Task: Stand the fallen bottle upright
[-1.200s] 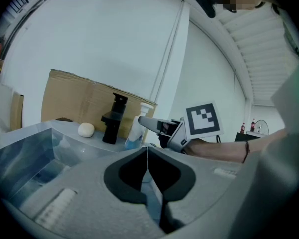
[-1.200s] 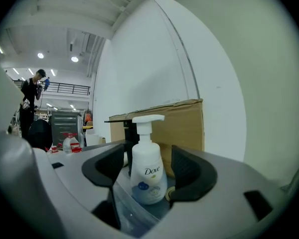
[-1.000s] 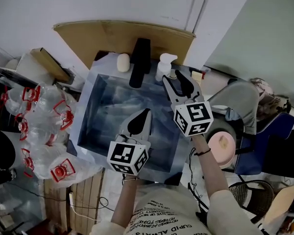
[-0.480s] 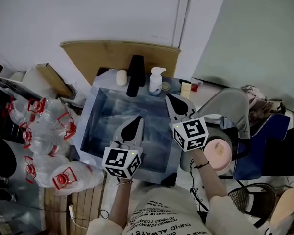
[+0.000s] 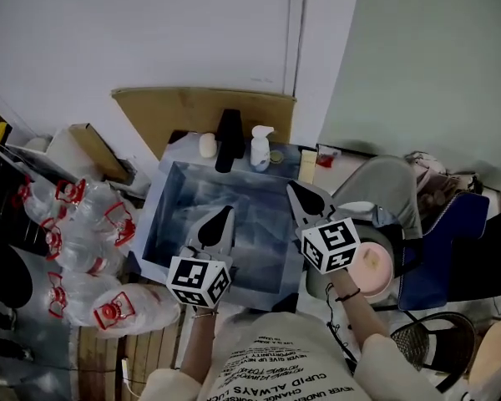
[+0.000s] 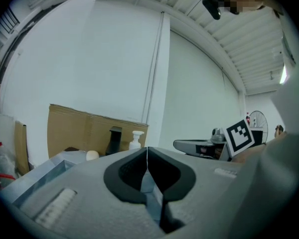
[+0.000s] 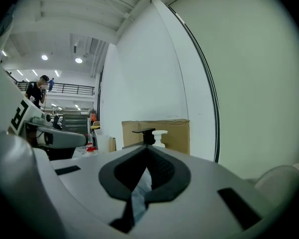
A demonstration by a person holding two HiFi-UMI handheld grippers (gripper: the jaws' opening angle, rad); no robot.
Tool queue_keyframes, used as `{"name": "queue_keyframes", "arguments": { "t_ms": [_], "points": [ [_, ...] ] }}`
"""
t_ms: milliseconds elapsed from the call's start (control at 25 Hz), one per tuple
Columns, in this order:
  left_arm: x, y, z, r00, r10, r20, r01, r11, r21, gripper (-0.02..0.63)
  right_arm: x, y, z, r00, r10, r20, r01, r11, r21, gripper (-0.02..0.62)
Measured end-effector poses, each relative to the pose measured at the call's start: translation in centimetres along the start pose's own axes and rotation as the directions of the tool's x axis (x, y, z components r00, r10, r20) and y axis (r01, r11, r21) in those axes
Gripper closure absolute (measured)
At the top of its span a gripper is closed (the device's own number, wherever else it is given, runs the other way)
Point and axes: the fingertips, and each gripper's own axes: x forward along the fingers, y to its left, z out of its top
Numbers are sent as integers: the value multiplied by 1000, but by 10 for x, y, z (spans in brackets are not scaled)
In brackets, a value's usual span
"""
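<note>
A white pump bottle (image 5: pixel 260 149) stands upright at the far edge of the table with the blue-grey cloth (image 5: pixel 179 215); it also shows in the left gripper view (image 6: pixel 136 139) and the right gripper view (image 7: pixel 159 136). Beside it stand a tall black bottle (image 5: pixel 228 139) and a small cream object (image 5: pixel 207 144). My left gripper (image 5: pixel 226 211) hovers over the near middle of the cloth, shut and empty (image 6: pixel 147 148). My right gripper (image 5: pixel 294 186) is over the table's right side, well short of the pump bottle, shut with nothing between its jaws (image 7: pixel 147 147).
A cardboard sheet (image 5: pixel 204 111) leans on the wall behind the table. Bags of clear bottles with red caps (image 5: pixel 92 224) pile up at the left beside a cardboard box (image 5: pixel 88 149). A pink-topped round pot (image 5: pixel 371 261), a grey seat (image 5: pixel 384 182) and a blue bag (image 5: pixel 451 232) crowd the right.
The right gripper, open beside the pump bottle a second ago, has shut and drawn back toward me. The left gripper has also pulled back and risen. The bottle stays upright.
</note>
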Motion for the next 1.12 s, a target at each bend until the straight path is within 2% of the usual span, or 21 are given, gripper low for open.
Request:
{"name": "queue_keyframes", "arguments": {
  "t_ms": [280,680,1120],
  "points": [
    [-16,-2,15,999,-3,32,2,999,36,581,-28,-4,11,999,-15,51,11,998,63,591],
    [-36,2,29,997,34,65,-38,997,66,581,-54,-13,28,994,-32,103,25,997,71,591],
    [-44,7,35,992,69,102,-75,995,60,581,-68,-25,40,989,-67,134,57,995,82,592]
  ]
}}
